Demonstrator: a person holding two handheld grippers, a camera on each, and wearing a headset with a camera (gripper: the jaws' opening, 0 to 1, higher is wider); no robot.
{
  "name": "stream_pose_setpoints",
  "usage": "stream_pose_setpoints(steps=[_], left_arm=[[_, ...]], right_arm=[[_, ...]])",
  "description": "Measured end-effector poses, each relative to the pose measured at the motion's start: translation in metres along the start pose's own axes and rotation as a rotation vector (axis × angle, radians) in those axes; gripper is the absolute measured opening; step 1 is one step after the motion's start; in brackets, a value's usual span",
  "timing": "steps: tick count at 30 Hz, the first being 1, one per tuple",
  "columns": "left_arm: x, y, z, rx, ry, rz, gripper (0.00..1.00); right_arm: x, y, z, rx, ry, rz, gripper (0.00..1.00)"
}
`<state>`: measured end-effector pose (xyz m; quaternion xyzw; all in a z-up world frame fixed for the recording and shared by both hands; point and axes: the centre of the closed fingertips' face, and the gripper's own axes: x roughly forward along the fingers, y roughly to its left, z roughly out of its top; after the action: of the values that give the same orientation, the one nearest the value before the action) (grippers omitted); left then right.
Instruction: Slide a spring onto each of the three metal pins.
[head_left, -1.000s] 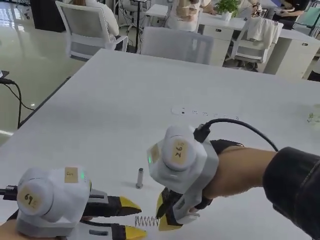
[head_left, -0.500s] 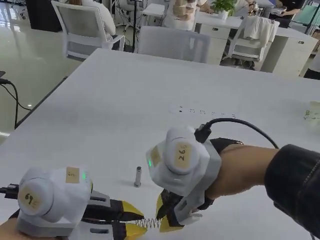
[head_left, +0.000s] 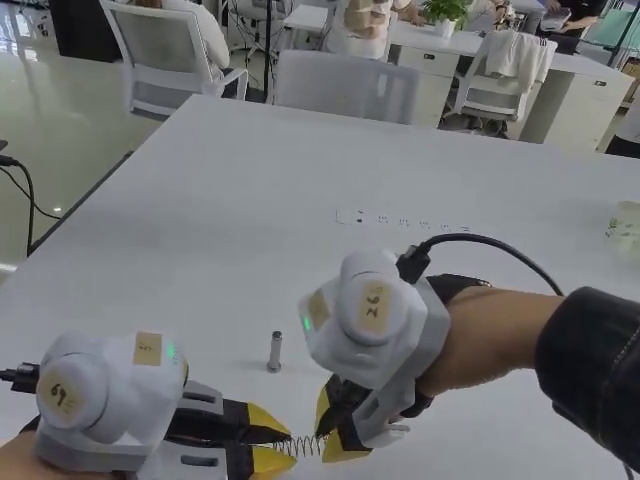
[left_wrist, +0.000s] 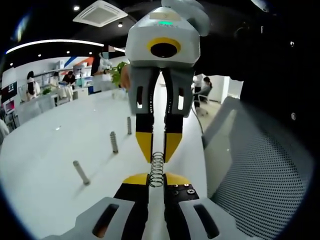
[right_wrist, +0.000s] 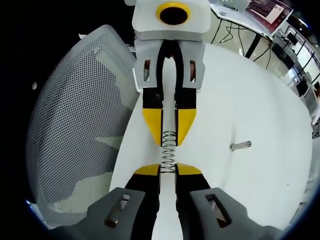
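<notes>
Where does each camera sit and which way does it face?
Head view: on the person's head, looking down at the table, left gripper and right gripper; a forearm and sleeve show.
Left gripper view: on the left gripper, facing the right gripper and three metal pins; own jaws show.
Right gripper view: on the right gripper, facing the left gripper; own jaws show.
All share the spring, clamped at both ends.

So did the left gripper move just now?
Yes. The left gripper has closed: its top yellow tip dropped away from the upright pin, down onto the spring the right gripper holds.
</notes>
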<state>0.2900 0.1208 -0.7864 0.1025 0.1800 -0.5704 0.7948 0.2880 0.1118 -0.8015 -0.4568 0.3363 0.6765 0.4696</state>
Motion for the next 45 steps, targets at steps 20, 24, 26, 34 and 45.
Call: stream_pose_setpoints(steps=[20, 24, 26, 34, 45], left_arm=[[-0.001, -0.004, 0.013, 0.010, -0.023, -0.014, 0.01], [-0.002, -0.004, 0.020, 0.009, -0.044, -0.014, 0.01], [-0.002, -0.004, 0.022, 0.013, -0.047, -0.013, 0.01], [-0.002, -0.003, 0.022, 0.007, -0.054, -0.013, 0.02], [0.000, -0.004, 0.012, 0.002, -0.010, -0.011, 0.02]], right_arm=[[0.009, 0.003, -0.006, 0.050, -0.024, 0.015, 0.09], [0.009, 0.003, -0.008, 0.057, -0.025, 0.014, 0.09], [0.008, 0.002, -0.008, 0.062, -0.030, 0.012, 0.09], [0.005, 0.002, -0.007, 0.063, -0.041, 0.000, 0.08], [-0.009, 0.002, 0.005, 0.055, -0.057, -0.012, 0.08]])
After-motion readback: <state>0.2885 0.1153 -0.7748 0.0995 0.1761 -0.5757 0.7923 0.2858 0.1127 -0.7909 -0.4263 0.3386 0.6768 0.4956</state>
